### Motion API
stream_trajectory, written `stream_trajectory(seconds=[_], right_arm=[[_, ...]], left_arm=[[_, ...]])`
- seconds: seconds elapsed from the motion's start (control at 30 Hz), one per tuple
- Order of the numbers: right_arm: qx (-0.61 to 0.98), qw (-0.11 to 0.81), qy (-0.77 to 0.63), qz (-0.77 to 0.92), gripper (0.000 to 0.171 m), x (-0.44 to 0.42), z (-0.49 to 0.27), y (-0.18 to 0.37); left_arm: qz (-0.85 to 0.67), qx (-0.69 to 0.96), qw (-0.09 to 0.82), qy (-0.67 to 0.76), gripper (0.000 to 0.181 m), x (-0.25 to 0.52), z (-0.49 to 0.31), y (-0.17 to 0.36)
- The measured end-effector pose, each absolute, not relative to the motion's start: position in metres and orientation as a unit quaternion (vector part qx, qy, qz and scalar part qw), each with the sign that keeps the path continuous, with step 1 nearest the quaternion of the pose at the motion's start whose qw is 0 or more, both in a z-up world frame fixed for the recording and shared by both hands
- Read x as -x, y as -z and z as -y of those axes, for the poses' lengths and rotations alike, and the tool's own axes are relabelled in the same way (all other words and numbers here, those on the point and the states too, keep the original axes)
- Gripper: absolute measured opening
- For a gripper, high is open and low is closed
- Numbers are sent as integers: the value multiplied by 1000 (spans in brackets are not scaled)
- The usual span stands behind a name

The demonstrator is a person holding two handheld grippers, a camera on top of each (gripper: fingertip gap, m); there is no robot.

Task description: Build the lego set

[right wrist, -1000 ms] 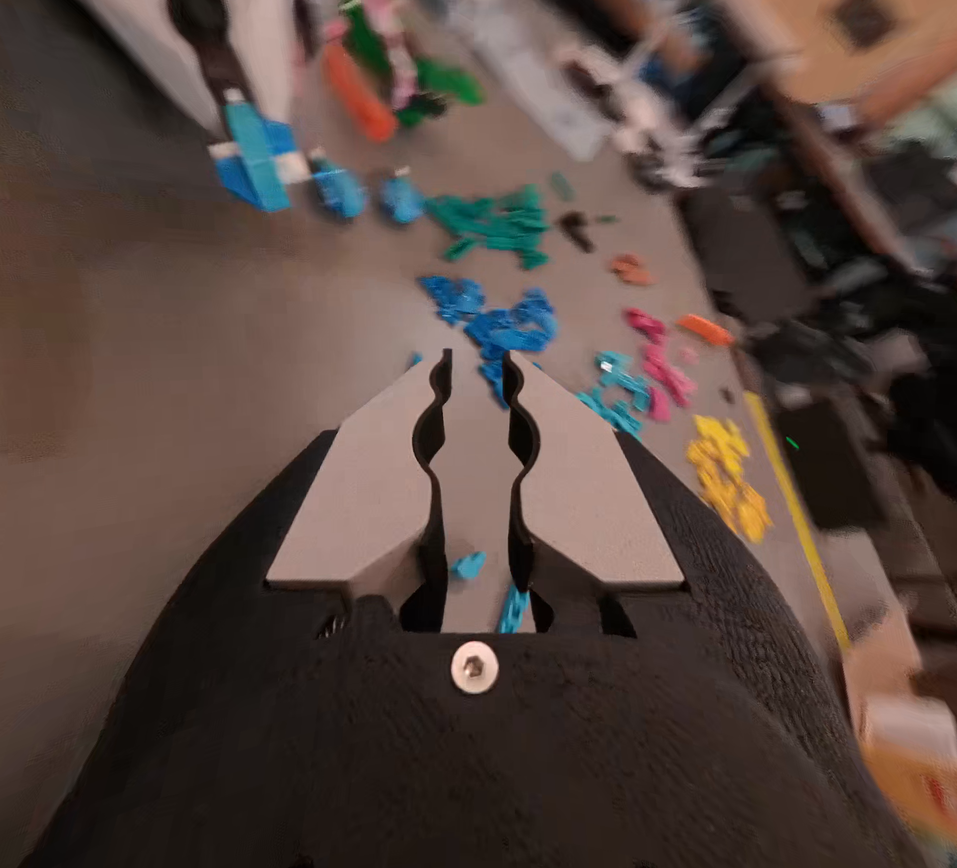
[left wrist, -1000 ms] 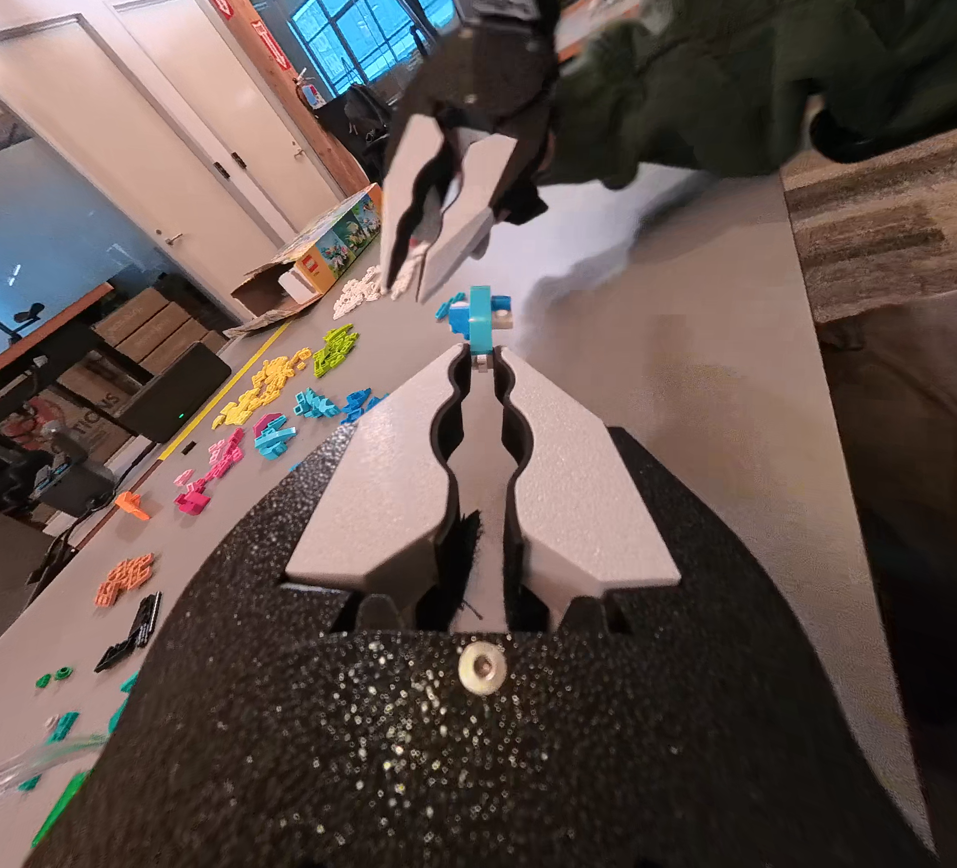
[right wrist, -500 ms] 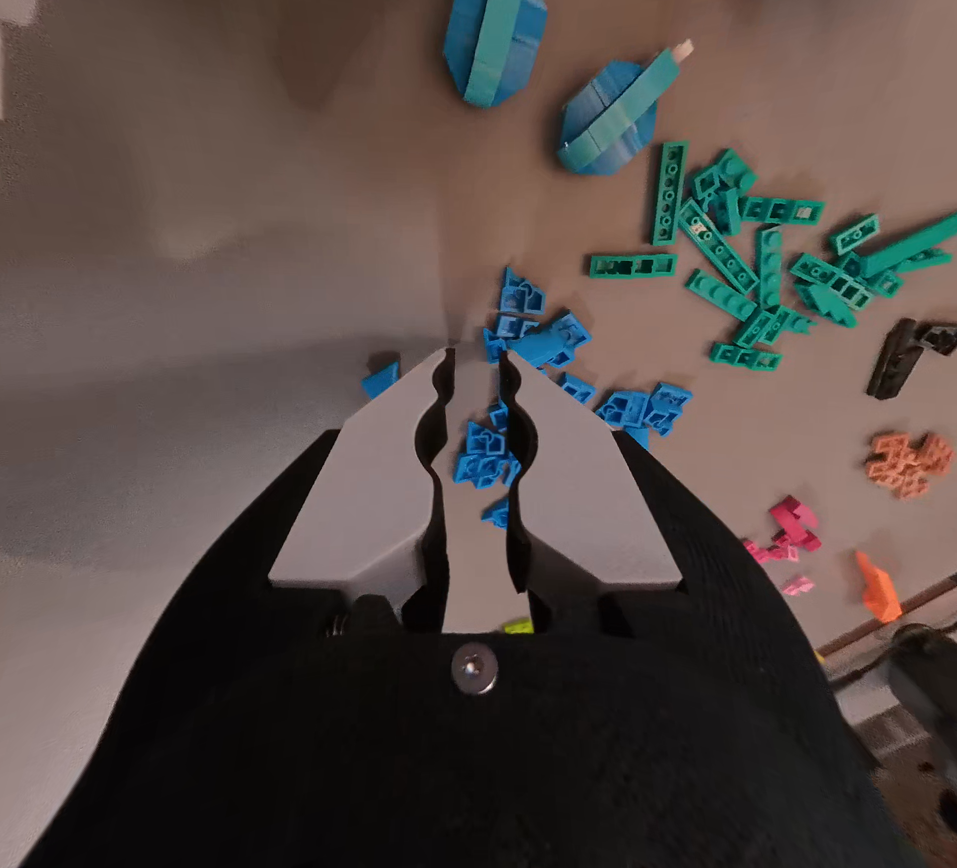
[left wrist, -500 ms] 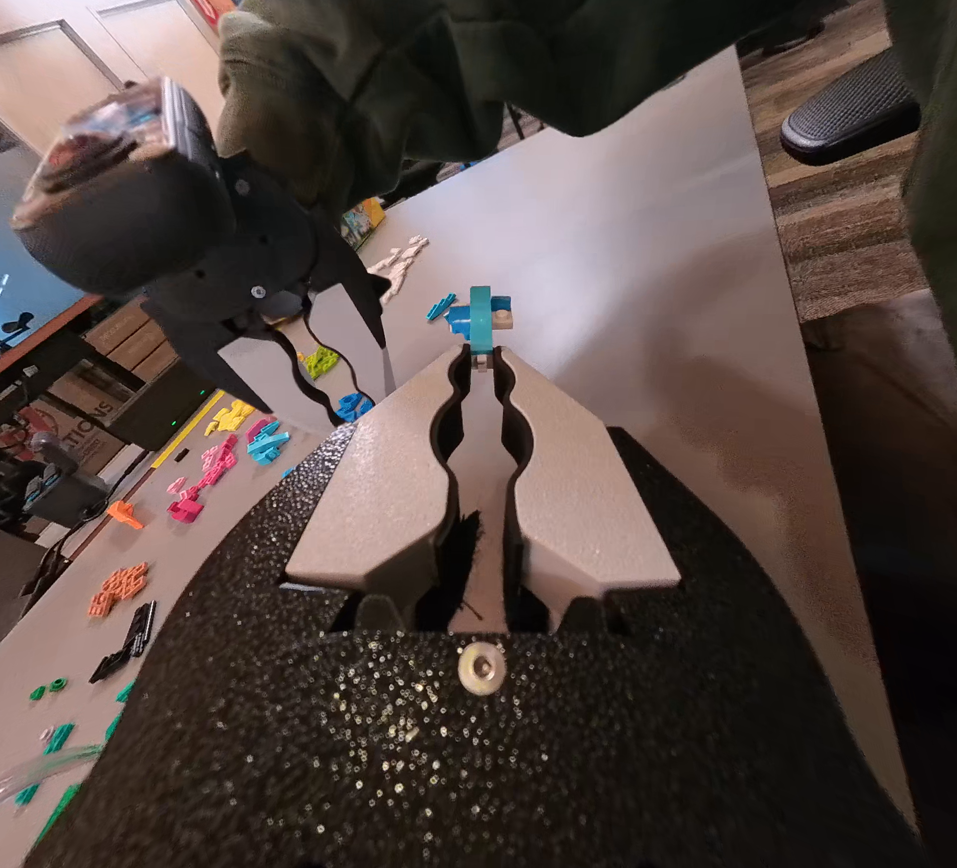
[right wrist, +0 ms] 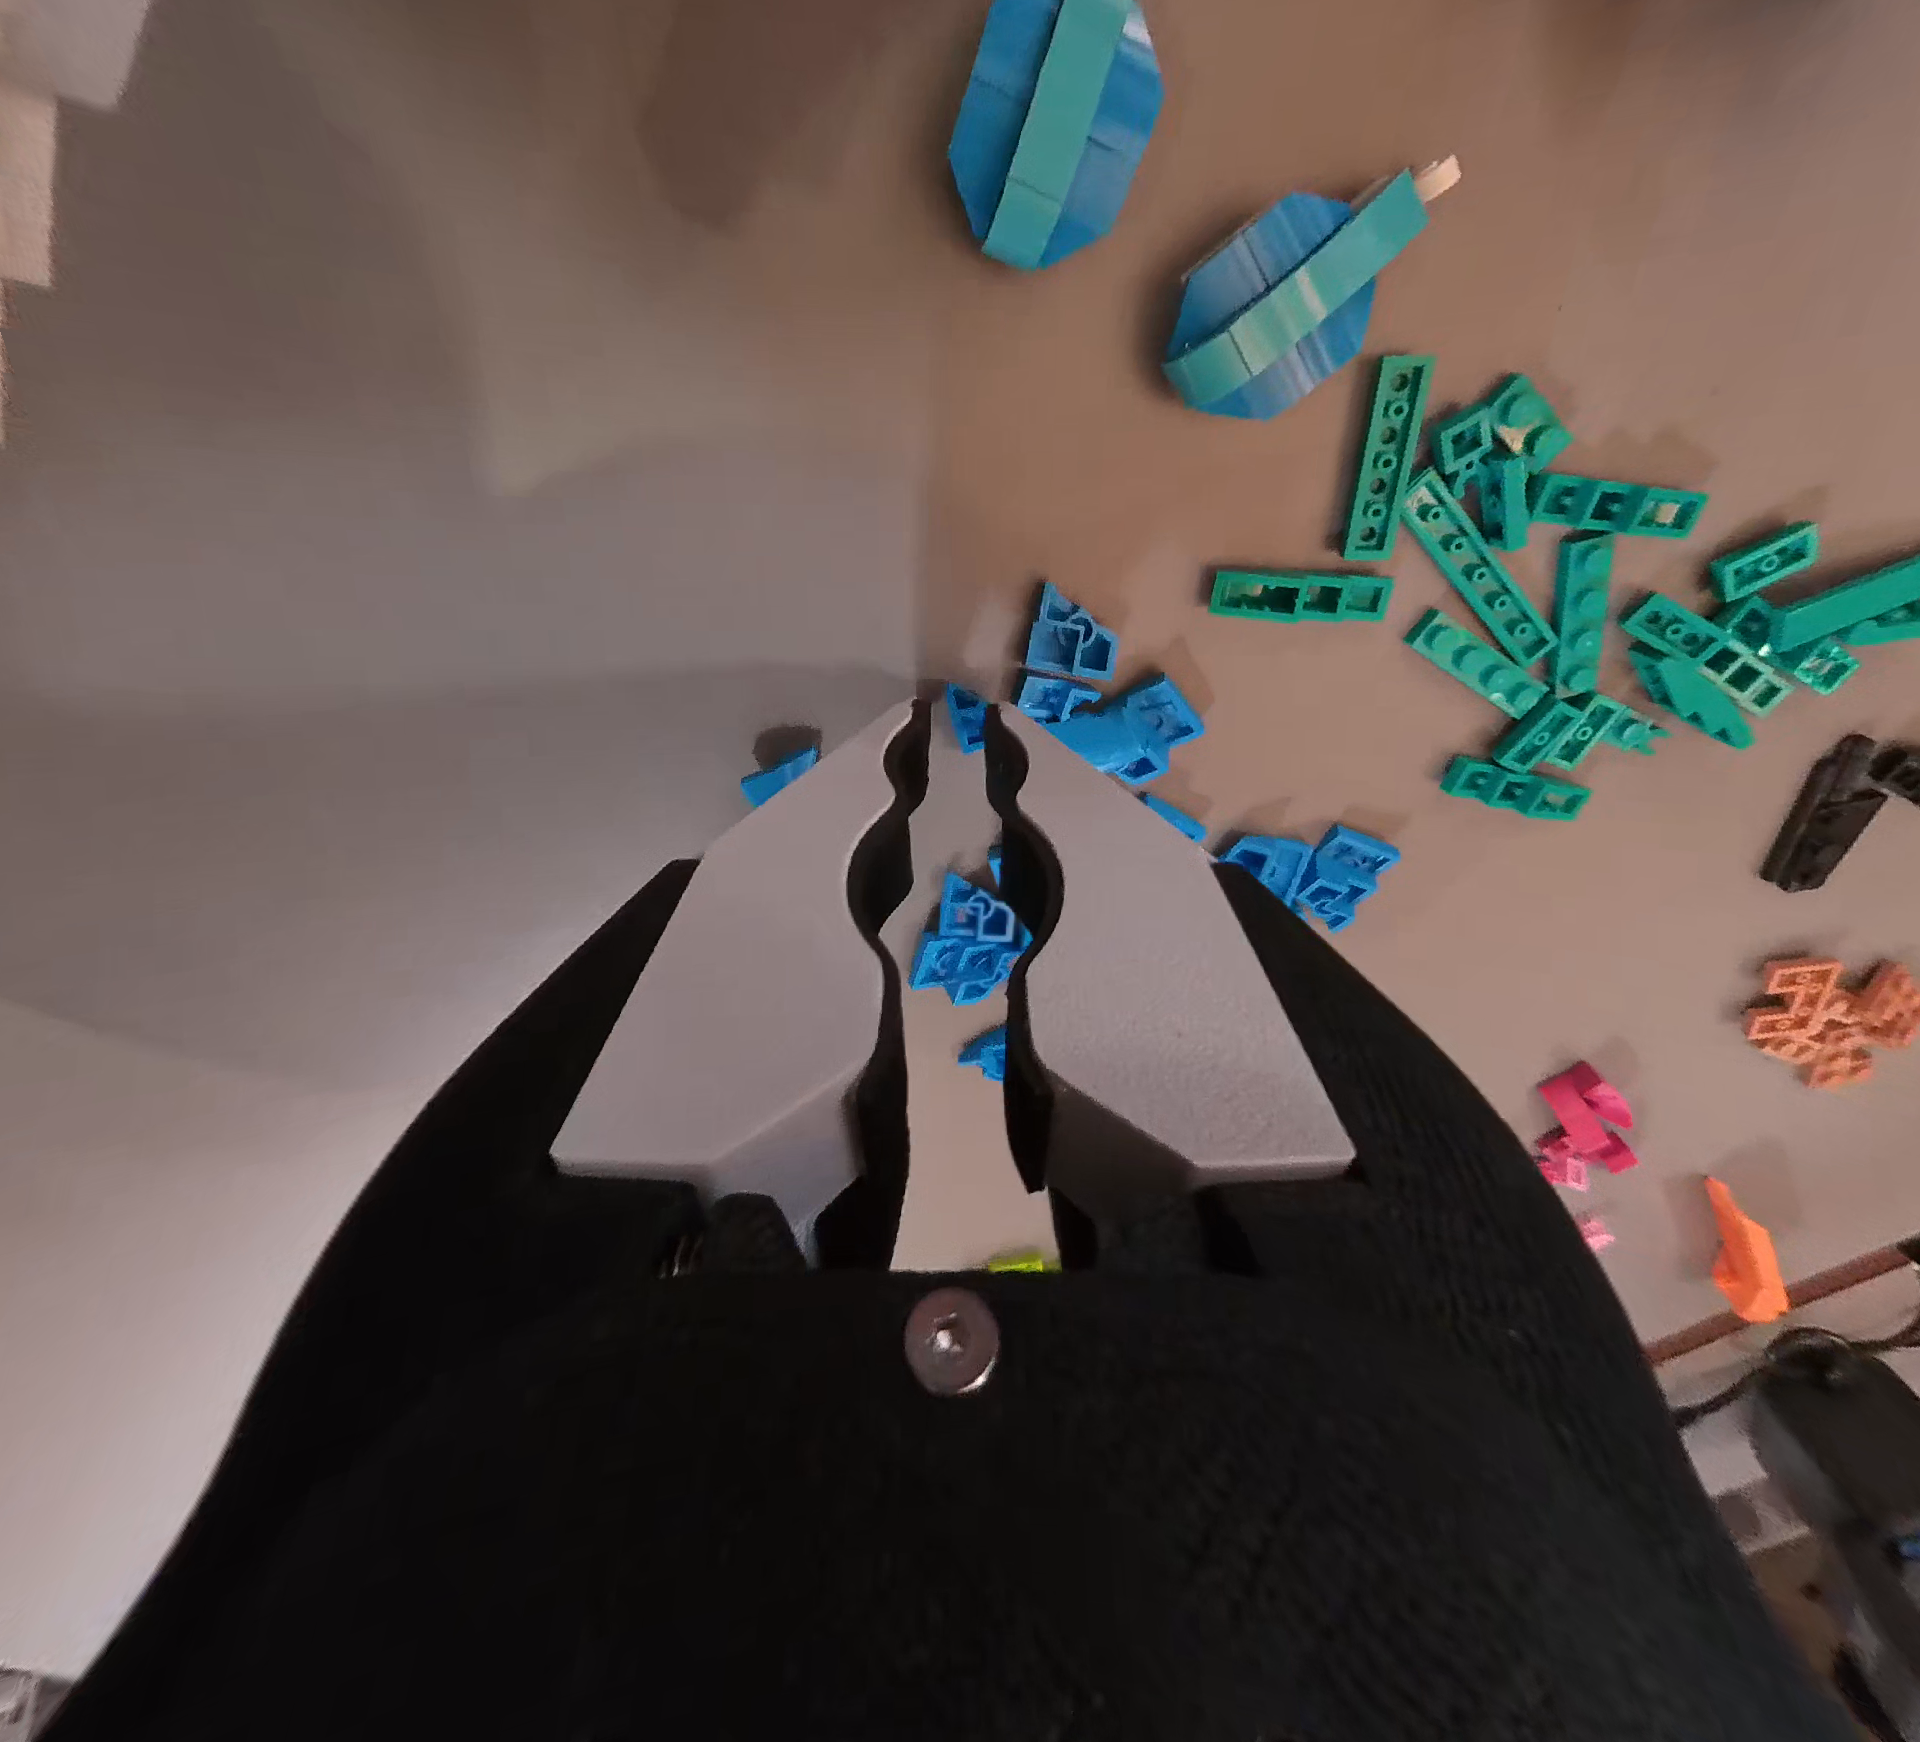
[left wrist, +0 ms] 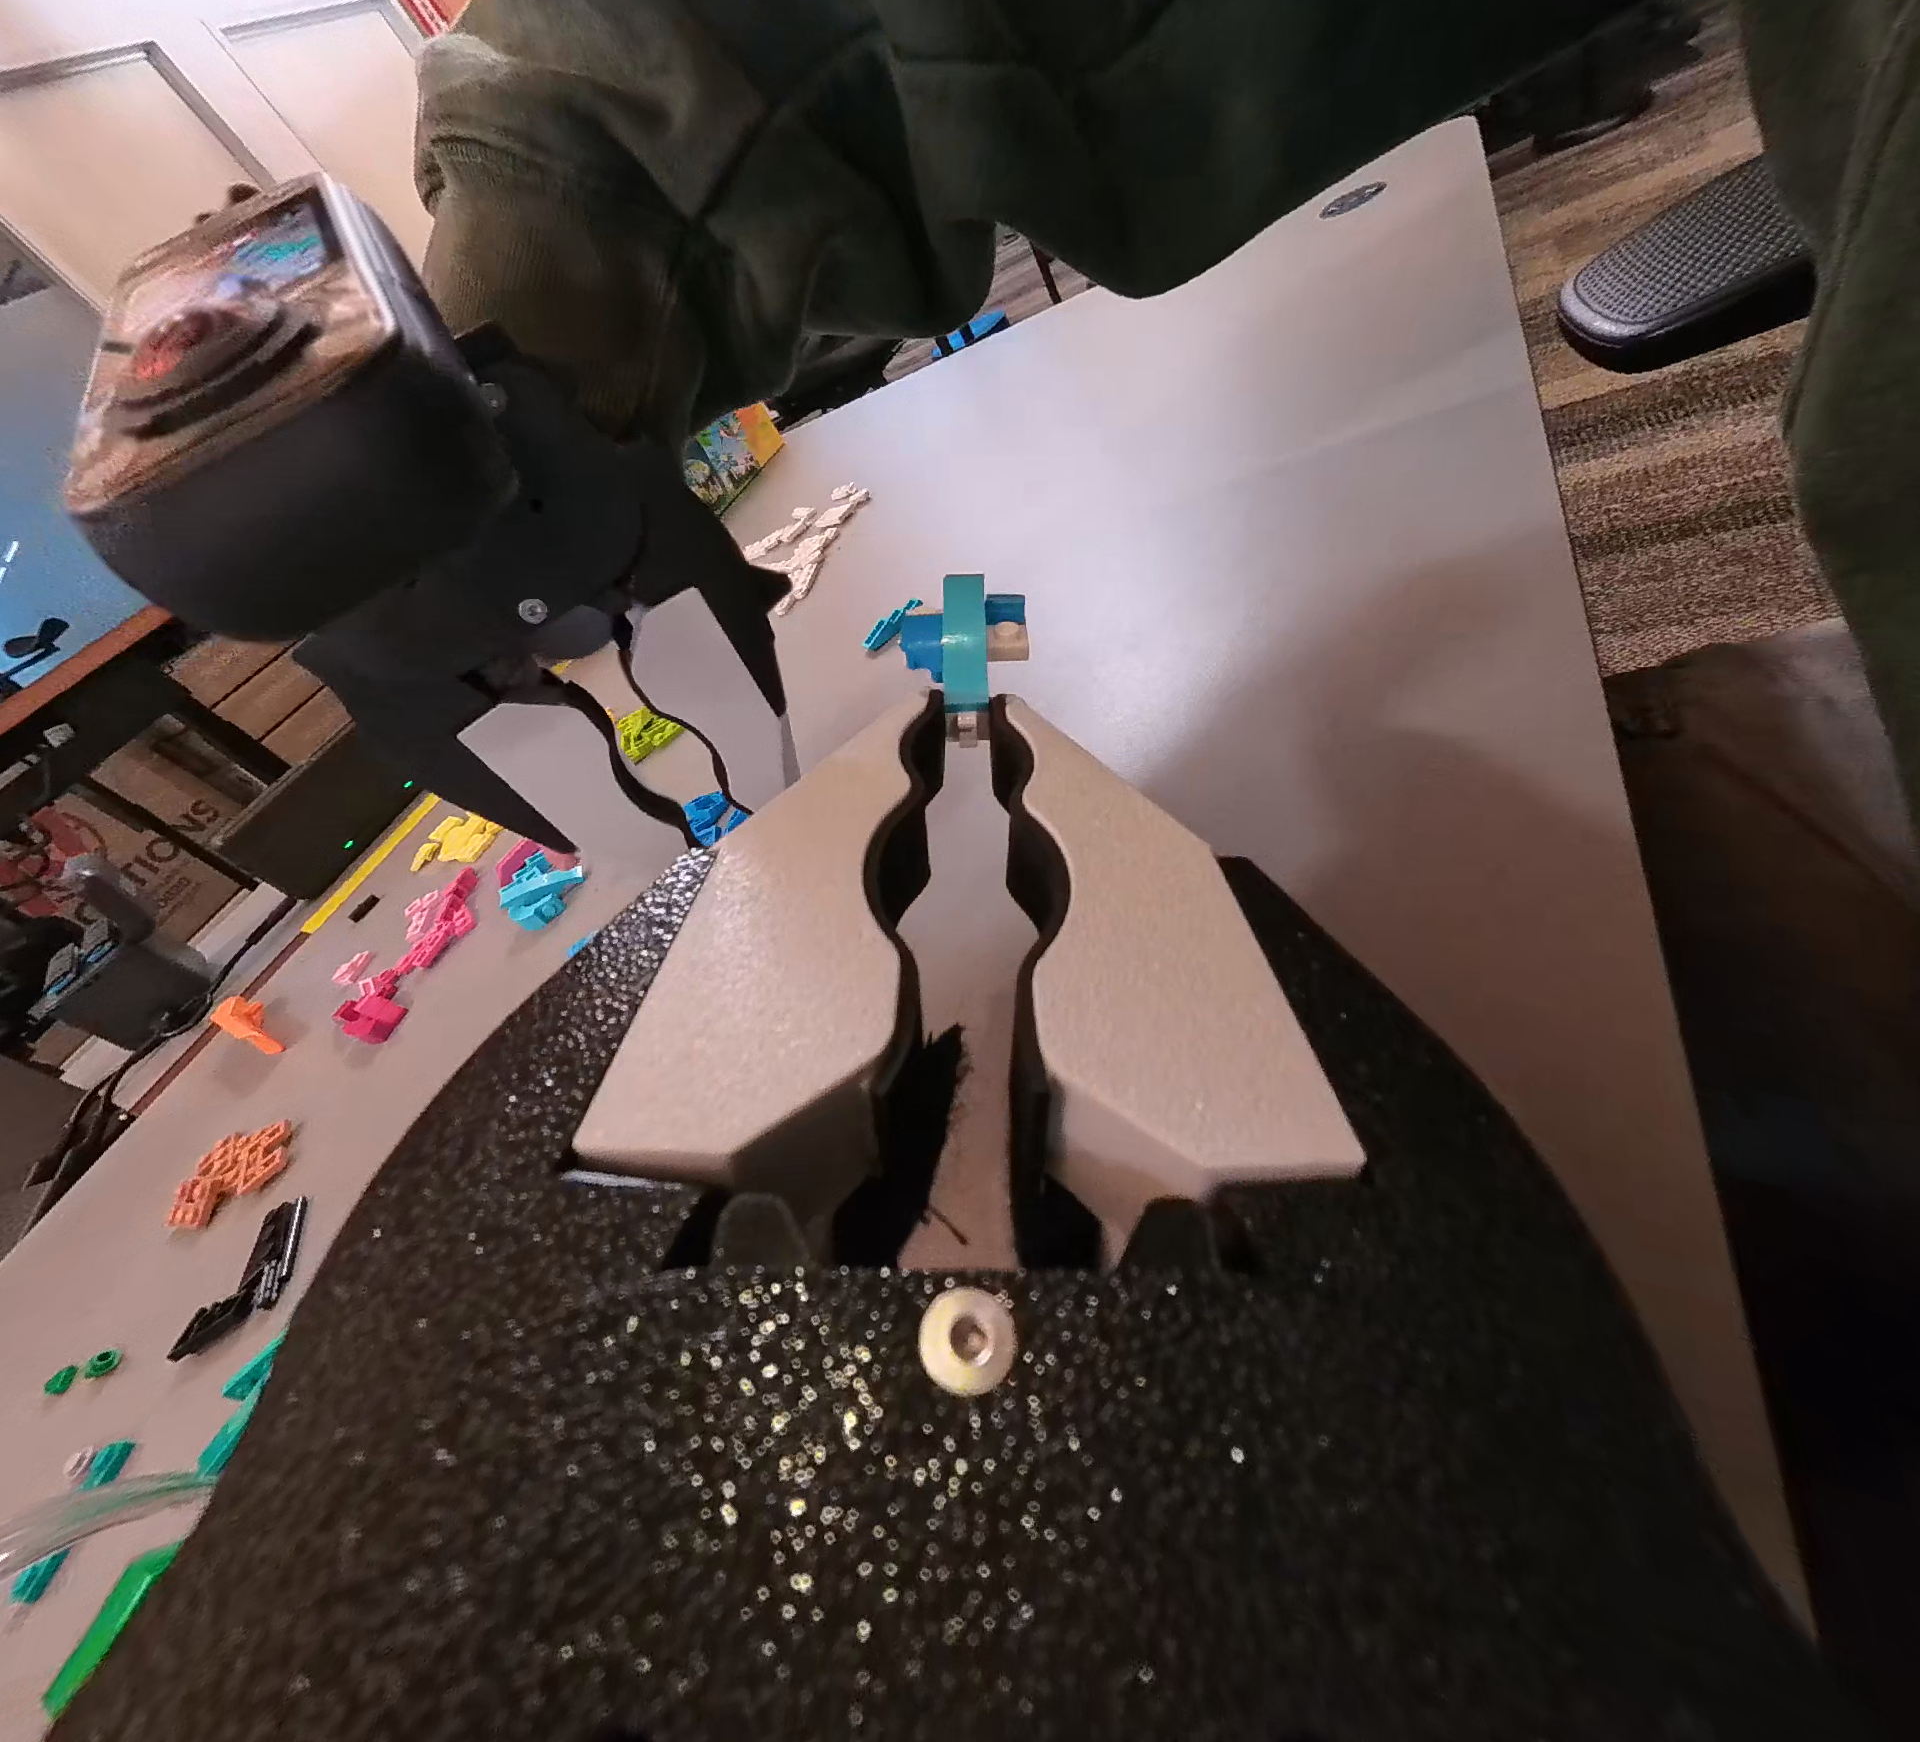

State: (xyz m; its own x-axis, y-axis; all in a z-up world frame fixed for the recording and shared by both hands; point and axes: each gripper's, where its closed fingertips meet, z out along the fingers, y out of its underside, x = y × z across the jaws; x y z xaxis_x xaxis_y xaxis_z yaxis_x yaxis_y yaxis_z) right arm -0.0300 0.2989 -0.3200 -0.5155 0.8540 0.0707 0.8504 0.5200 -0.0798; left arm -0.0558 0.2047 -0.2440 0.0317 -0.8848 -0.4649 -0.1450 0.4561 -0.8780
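- Left gripper (left wrist: 968,703), frame centre of its own view: jaws narrow, pinching the tan stub at the bottom of a small teal-and-blue build (left wrist: 961,643), held up above the table (left wrist: 1299,549)
- Right gripper (right wrist: 954,711), centre of its view: jaws narrow with a slim gap, nothing gripped; tips hover over the blue pile (right wrist: 1081,757), one brick showing right at the gap
- Same gripper seen mid-left in the left view, pointing down at the table
- Two finished blue leaf shapes (right wrist: 1060,103) lie upper right in the right view, green plates (right wrist: 1558,591) mid right
- Handling, my read: bricks are light, rigid, smooth plastic, so they slip or pop out of a skewed pinch; take a blue brick across its flat sides, not on a slope
- The held build hangs on one small stub; likely twists or comes apart under pressing force
- Hard to tell: whether the right tips touch a brick; bricks under the right fingers (right wrist: 1174,996) are covered
- Green sleeve (left wrist: 935,82) blocks the upper left view; back side of the build is unseen
- Orange piece at upper right of the right view is cut off
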Motion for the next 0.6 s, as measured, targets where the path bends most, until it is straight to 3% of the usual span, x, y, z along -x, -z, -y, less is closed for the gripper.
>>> stream_trajectory(seconds=[0.6], right_arm=[[478,32,-3,878,6,33,-299,322]], left_arm=[[-622,414,586,314,6,56,-204,244]])
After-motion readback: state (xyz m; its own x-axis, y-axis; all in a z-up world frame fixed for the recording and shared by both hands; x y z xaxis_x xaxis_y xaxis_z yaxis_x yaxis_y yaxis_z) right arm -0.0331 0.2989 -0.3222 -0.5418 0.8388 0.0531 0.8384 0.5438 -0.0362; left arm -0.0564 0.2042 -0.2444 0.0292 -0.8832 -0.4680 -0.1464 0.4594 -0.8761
